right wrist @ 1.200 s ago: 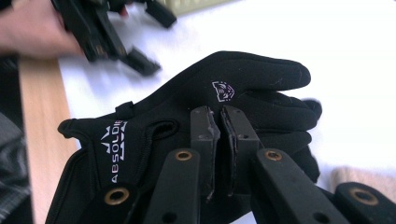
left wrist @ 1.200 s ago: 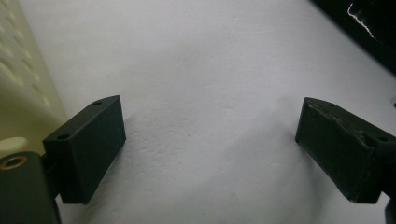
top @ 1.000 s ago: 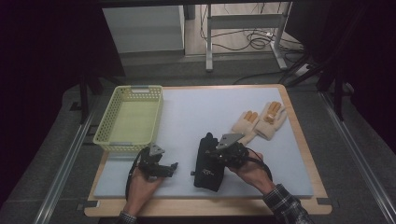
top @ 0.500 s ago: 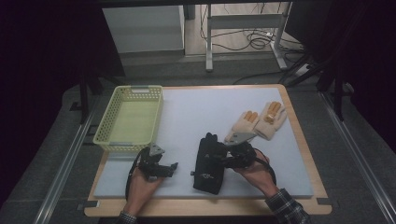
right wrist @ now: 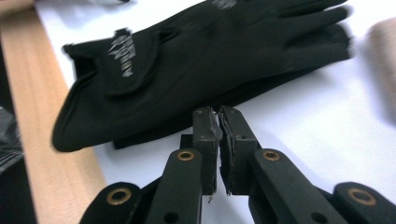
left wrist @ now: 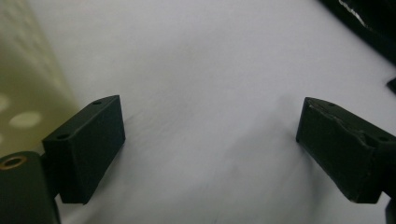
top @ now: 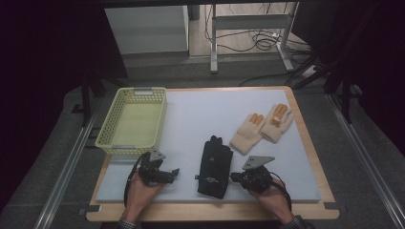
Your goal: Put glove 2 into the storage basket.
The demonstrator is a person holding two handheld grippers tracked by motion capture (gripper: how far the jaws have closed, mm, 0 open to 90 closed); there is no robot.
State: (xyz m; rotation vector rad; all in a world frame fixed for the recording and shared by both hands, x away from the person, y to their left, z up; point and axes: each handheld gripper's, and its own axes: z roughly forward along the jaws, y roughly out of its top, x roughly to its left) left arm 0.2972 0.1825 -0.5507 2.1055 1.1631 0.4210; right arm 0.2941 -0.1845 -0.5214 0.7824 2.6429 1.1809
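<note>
Black glove (top: 215,166): lies flat on the white mat (top: 200,119) near the table's near edge, between the two hands, fingers pointing to the far side and cuff toward the person. In the right gripper view (right wrist: 196,70) it appears as a stacked pair, one glove on the other, with pale lettering on the cuff tab.
Right tongs (top: 234,177): held low over the mat just right of the black glove's cuff, pointing left at it. In the right gripper view (right wrist: 218,114) the jaws are clenched together, having just been closing, with their tips at the glove's edge; no fabric can be seen pinched between the pads.
Left tongs (top: 174,171): rest on the mat left of the black glove, apart from it, pointing right. In the left gripper view (left wrist: 210,140) the jaws stand released and wide, with bare mat between them.
Left hand (top: 141,188): comes in from the near edge and grips the left tool.
Right hand (top: 267,193): comes in from the near edge, right of the glove.
Basket (top: 107,138): pale yellow-green, on the far left of the table, nothing seen inside.
Cream gloves (top: 262,126): two with orange fingertips, side by side, on the mat's far right, well apart from the black glove.
Table (top: 305,129): wooden rim showing around the mat.
</note>
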